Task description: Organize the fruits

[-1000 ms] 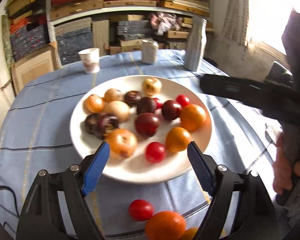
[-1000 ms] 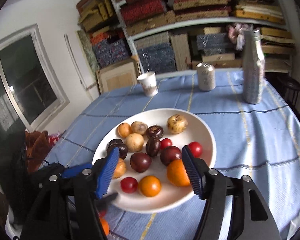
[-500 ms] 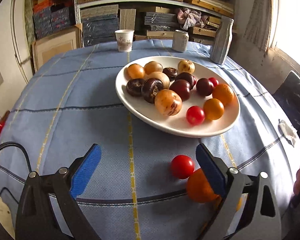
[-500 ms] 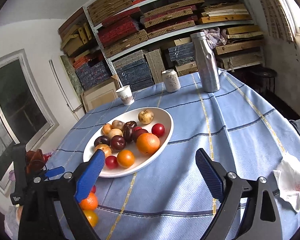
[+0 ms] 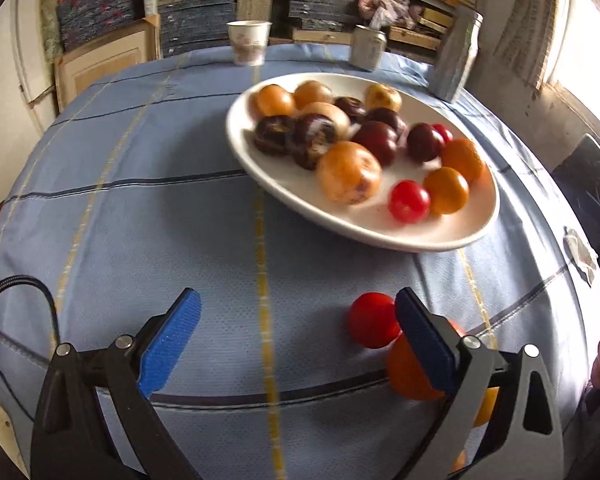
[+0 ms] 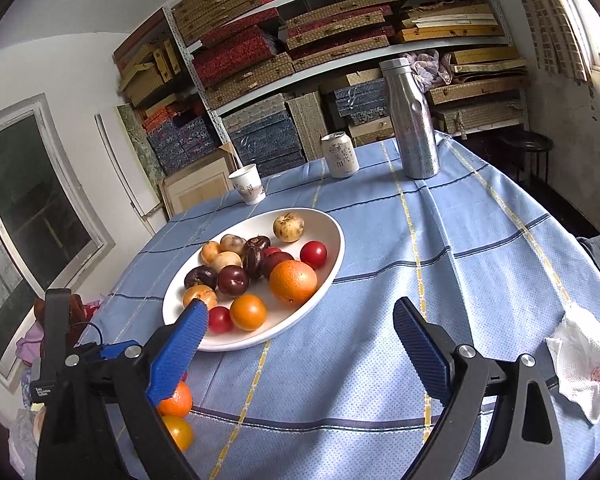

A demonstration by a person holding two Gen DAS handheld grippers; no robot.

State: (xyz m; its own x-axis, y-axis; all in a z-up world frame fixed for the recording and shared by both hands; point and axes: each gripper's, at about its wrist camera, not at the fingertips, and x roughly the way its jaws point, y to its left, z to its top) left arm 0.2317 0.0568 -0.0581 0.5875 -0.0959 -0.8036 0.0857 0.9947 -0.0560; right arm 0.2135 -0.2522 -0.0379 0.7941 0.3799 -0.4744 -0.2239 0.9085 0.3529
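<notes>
A white plate [image 5: 472, 236] [image 6: 332, 256] holds several fruits: oranges, dark plums, brown round fruits and red tomatoes. On the blue tablecloth near the front edge lie a loose red tomato [image 5: 370, 320], an orange [image 5: 408, 372] [image 6: 178, 400] and a smaller yellow-orange fruit [image 6: 180, 432]. My left gripper [image 5: 296, 336] is open and empty, low over the cloth, with its right finger just in front of the loose orange. My right gripper [image 6: 300, 344] is open and empty, above the cloth in front of the plate.
A paper cup [image 6: 249, 184], a drink can [image 6: 340, 155] and a tall metal bottle [image 6: 412, 120] stand at the table's far side. A crumpled white tissue [image 6: 584, 360] lies at the right. Shelves of boxes fill the back wall. The left gripper shows in the right wrist view [image 6: 60, 340].
My left gripper has pulled back from over the plate and dropped toward the loose fruit at the table's front. My right gripper has also drawn back and turned right, away from the plate.
</notes>
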